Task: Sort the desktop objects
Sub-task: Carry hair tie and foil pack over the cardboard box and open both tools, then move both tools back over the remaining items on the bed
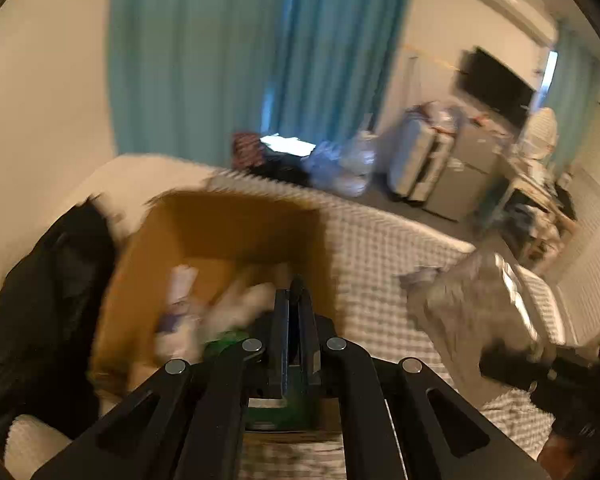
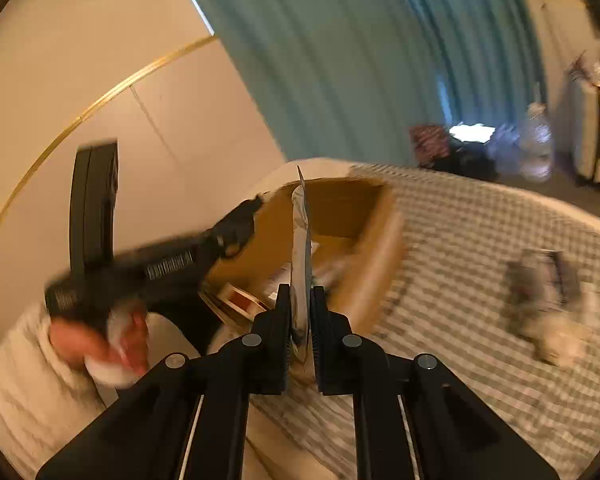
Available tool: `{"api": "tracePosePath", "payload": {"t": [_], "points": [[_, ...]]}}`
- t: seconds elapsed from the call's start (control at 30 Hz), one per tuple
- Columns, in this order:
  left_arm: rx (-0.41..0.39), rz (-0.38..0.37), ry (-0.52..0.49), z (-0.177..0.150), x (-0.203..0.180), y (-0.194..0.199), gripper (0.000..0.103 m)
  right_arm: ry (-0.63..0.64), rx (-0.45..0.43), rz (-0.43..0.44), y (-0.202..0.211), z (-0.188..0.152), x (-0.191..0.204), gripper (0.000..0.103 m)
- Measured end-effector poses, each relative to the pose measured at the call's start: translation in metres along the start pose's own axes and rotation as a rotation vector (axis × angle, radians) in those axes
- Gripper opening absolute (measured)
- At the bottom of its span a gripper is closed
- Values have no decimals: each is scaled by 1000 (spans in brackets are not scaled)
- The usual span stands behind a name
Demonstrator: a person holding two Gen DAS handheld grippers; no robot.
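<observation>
Right tongs (image 2: 300,300) clamped on a thin silver packet (image 2: 301,248), held edge-up just before the cardboard box (image 2: 380,240) on the bed (image 2: 480,240); left tongs (image 1: 294,304) closed, nothing visibly held, over the box

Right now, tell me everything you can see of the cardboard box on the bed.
The cardboard box is plain brown, open at the top, with no lid showing. It sits on the checked bedcover near the wall end of the bed. Inside lie several blurred items, among them white packets and something red and white; what exactly they are cannot be told. A dark bag lies against one side. In the right wrist view, the right gripper holds a thin silvery packet edge-on in front of the box.
</observation>
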State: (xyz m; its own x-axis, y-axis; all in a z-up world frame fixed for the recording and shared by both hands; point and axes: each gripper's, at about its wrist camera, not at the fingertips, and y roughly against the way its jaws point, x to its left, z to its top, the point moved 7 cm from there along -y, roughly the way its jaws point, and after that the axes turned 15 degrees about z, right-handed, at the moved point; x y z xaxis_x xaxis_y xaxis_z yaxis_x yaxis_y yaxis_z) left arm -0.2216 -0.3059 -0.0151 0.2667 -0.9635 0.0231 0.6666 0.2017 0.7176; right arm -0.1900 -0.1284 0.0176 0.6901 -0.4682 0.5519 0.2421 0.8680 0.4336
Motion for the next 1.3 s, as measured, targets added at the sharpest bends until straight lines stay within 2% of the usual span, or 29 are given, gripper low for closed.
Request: {"api": "tracePosePath", "payload": {"t": [0.1, 0.17, 0.2, 0.23, 0.27, 0.3, 0.4, 0.53, 0.67, 0.77, 0.87, 0.97, 1.1, 1.17, 1.3], "points": [[41, 32, 19, -7, 26, -29, 3, -7, 41, 20, -53, 16, 1, 9], [47, 75, 24, -12, 36, -42, 6, -19, 31, 34, -75, 28, 2, 10], [60, 92, 37, -15, 39, -47, 15, -31, 8, 47, -79, 34, 2, 24], [79, 99, 54, -18, 42, -52, 26, -58, -20, 45, -80, 40, 0, 63], [101, 99, 69, -21, 45, -57, 66, -73, -45, 23, -78, 45, -2, 80], [110, 102, 81, -23, 47, -59, 92, -71, -82, 8, -72, 50, -1, 91], [63, 66, 69, -27, 42, -48, 94, -15, -122, -17, -50, 61, 7, 90], [42, 80, 59, -23, 28, -18, 94, 92, -124, -157, 1, 64, 10, 90], [-42, 51, -7, -8, -11, 52, 94, 191, -130, -324, 75, 58, 10, 91], [-133, 34, -64, 10, -49, 114, 103, 191, -172, -397, 135, 59, 15, 91], [-207, 13, -77, 17, -87, 171, 103, 143, -246, -404, 191, 60, 21, 91], [-251, 16, -58, 11, -119, 207, 103, 124, -294, -390, 240, 47, 28, 92], [-239, 23, 32, -9, -151, 227, 103, 140, -335, -417, 295, 21, 28, 92], [-241, 12, 76, -21, -164, 233, 103, 150, -339, -460, 317, 8, 25, 92], [-251, 18, 68, -34, -189, 237, 103, 126, -360, -485, 350, 6, 17, 92]]}}
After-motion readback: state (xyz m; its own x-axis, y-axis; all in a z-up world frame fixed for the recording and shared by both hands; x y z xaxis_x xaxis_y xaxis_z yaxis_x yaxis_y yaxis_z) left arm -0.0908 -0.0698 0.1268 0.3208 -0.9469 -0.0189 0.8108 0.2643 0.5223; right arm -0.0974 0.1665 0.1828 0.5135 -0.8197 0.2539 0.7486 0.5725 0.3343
